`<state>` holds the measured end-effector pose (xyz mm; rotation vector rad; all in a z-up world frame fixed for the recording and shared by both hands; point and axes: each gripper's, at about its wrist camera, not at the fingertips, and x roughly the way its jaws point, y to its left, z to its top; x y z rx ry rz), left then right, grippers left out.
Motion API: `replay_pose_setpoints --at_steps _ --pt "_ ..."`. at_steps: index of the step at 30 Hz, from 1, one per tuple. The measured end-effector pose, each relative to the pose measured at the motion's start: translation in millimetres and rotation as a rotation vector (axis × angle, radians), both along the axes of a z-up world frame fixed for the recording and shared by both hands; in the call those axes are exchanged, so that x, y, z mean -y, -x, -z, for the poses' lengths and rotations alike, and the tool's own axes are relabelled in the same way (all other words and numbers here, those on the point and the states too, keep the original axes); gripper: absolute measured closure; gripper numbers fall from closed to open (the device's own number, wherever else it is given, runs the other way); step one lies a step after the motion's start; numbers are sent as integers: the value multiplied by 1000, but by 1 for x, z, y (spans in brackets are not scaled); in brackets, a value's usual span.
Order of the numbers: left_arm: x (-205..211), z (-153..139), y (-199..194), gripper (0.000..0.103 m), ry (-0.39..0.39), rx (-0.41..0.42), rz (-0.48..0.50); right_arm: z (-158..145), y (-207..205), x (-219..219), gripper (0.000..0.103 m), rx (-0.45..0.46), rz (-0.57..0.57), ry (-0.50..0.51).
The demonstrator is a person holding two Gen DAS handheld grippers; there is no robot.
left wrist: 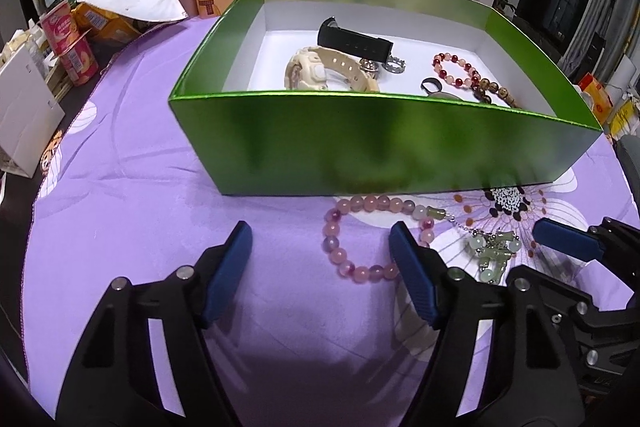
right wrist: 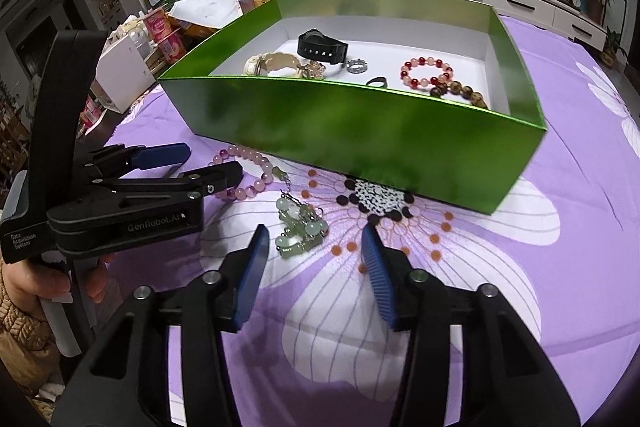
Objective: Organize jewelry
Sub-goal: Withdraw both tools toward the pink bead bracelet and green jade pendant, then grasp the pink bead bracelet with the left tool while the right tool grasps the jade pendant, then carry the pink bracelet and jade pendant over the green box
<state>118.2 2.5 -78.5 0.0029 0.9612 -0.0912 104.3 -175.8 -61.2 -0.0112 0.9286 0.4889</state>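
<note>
Two pieces remain outside the green box [left wrist: 360,139] on the purple-clothed table [left wrist: 140,227]: a pink bead bracelet [left wrist: 352,235] and, just to its right, a pale green jade piece [right wrist: 302,227] on a short chain. Both lie just in front of the box's near wall.

The left tongs [left wrist: 320,247] are seen open, nothing pressed between the pads. The bracelet lies mostly within their gap, toward the right finger [left wrist: 412,283], whose tip covers part of the loop's right side. The loop lies flat, somewhat longer from near to far, so a closing of the jaws would probably squeeze it across its shorter width.

The right tongs [right wrist: 314,255] are likewise open and empty. The jade piece sits just beyond and between the fingertips, nearer the left finger [right wrist: 252,275]; its long axis runs roughly away from the tongs. Each piece is thus nearer to its own hand, and a short reach forward and down appears to be needed.

In the right wrist view the left tongs are shown from the side, held by a hand [right wrist: 60,279] in a quilted sleeve. The left wrist view alone shows how the bracelet sits between the left fingers. Inside the box, a black watch [left wrist: 352,43], a cream watch [left wrist: 320,75] and beaded bracelets are visible.
</note>
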Motion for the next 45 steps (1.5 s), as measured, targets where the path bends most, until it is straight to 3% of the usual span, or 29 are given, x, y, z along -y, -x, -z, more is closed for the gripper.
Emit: replay_pose_setpoints --at_steps 3,9,15,19,45 --pt "5 1 1 36 -26 15 19 1 -2 -5 61 6 -12 14" --pt "9 -1 4 71 -21 45 48 5 -6 -15 74 12 -29 38" --pt "12 -2 5 93 0 50 68 6 -5 -18 88 27 -34 56" --pt "11 -2 5 96 22 45 62 4 -3 -18 96 37 -35 52" --pt "16 -46 23 96 59 120 85 -31 10 8 96 96 33 -23"
